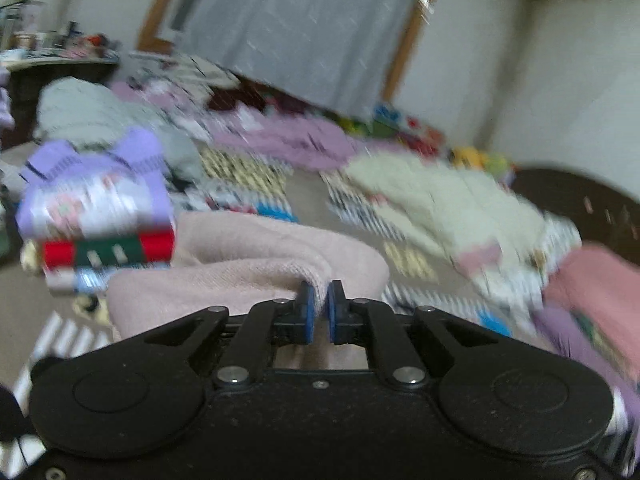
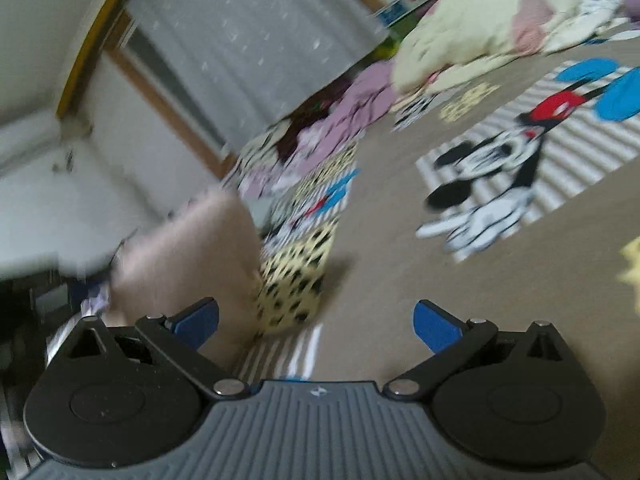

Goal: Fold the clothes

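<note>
- Left wrist view: left gripper [image 1: 319,314], jaws nearly closed, pinching the folded edge of the pink garment [image 1: 248,268], which lies bunched on the bed just ahead. A stack of folded clothes [image 1: 96,216] sits beside it.
- Right wrist view: right gripper [image 2: 316,324], jaws wide apart, holding nothing; pink garment to its left, above the cartoon-print bedsheet [image 2: 500,168].

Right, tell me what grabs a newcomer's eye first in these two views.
The left gripper stands out first, jaws pinched on a pale pink garment just ahead of it. Left of that sits a stack of folded clothes. Under the open right gripper, a cartoon mouse print colours the bedsheet.
</note>
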A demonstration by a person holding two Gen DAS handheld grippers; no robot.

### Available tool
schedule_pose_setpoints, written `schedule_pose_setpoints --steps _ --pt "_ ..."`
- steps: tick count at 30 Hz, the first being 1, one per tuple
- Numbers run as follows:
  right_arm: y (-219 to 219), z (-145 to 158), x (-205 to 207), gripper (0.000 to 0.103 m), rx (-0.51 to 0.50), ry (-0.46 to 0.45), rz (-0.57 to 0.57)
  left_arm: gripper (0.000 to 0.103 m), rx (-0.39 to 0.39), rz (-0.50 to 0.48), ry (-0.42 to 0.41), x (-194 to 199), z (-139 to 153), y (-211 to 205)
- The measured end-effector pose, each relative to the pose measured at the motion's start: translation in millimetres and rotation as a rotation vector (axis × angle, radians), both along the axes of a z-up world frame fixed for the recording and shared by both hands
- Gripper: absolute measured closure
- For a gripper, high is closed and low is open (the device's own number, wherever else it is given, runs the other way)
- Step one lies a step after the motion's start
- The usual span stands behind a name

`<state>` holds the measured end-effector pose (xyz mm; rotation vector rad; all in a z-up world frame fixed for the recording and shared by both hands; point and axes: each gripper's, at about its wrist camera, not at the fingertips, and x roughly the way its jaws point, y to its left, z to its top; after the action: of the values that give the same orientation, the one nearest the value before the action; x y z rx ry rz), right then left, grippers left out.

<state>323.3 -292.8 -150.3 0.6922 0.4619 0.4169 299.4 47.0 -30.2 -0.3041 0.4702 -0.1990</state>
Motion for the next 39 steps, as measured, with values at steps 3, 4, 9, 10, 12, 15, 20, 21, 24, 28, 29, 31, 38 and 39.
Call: schedule_pose_setpoints --steps 3,4,9,10,12,15,20,21,24,28,29,31,38,39 --pt "-21.4 -0.6 -3.8 0.0 0.009 -0.002 -0.033 0.1 0.076 -0.102 0.047 -36.5 -33.7 -36.4" --pt "-27.3 -0.7 -5.4 0.0 0.009 -0.003 -0.04 0.1 0.102 -0.136 0.062 -48.7 -45.1 -48.7" --pt "-35.6 -0.7 -8.4 0.0 -0.019 -0.006 -0.012 0.103 0.222 -0.253 0.113 -105.5 -94.7 -85.9" --pt "-33.8 -0.5 -8.7 0.0 -0.028 -0.007 0.004 0.103 0.224 -0.256 0.127 -112.4 -101.4 -84.2" --pt "-30.0 -0.1 -9.4 0.0 -0.046 -0.01 0.035 0.103 0.225 -0.27 0.154 -124.3 -111.3 -79.3" --pt "-12.5 3.3 -9.8 0.0 -0.094 -0.03 0.099 0.103 0.247 -0.317 0.193 -138.6 -118.3 -71.8" --pt "25.8 5.3 -1.0 0.0 -0.159 -0.061 0.203 0.091 0.212 -0.255 0.215 -142.8 -111.3 -44.0" --pt "32.7 5.1 2.7 0.0 -0.158 -0.065 0.221 0.072 0.189 -0.224 0.211 -136.8 -107.7 -35.7" --pt "50.4 6.5 13.3 0.002 -0.168 -0.079 0.256 0.048 0.121 -0.131 0.201 -119.0 -96.8 -11.0" --pt "68.5 15.4 24.6 0.002 -0.19 -0.117 0.29 0.042 0.03 -0.006 0.186 -95.2 -82.3 22.0" --pt "72.9 17.2 26.7 0.002 -0.204 -0.129 0.297 0.042 0.007 0.025 0.182 -89.3 -78.7 30.3" --pt "82.0 20.1 33.3 0.002 -0.234 -0.148 0.311 0.041 -0.039 0.087 0.174 -77.4 -71.4 46.8" --pt "103.8 4.8 72.6 0.005 -0.236 -0.082 0.413 0.042 -0.155 0.149 0.182 -18.7 -87.3 68.7" --pt "104.8 -1.6 78.7 0.009 -0.209 -0.05 0.451 0.043 -0.176 0.146 0.185 -14.7 -90.2 69.4"
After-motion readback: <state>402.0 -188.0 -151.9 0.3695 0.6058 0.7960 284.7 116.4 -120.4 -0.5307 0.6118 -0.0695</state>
